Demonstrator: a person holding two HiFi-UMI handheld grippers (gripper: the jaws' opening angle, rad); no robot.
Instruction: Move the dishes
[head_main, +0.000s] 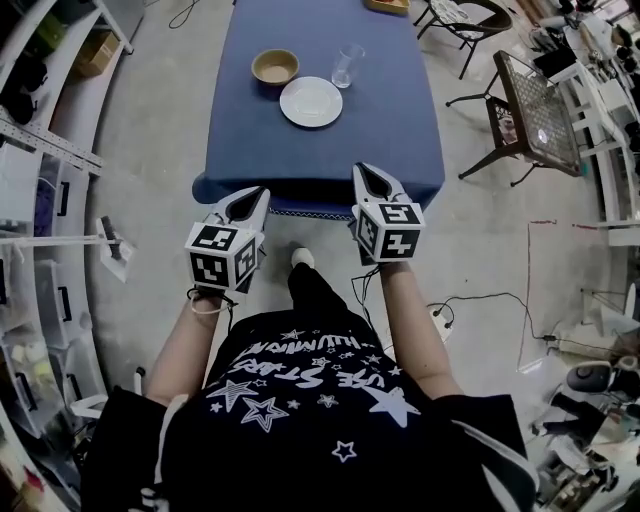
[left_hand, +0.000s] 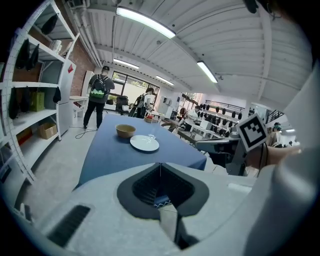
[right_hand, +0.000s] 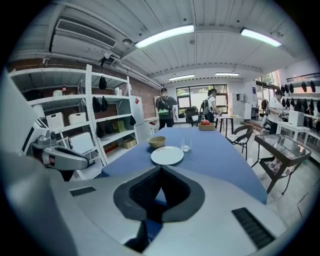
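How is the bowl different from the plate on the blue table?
The bowl is tan and deep with raised sides, while the plate is white and flat. The plate looks wider than the bowl. The bowl sits farther from the person and the plate sits nearer. Both are round, look empty, and rest close together on the blue table.

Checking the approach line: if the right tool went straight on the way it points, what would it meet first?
Probably the blue tablecloth near the table's front edge, short of the white plate; depth is hard to judge.
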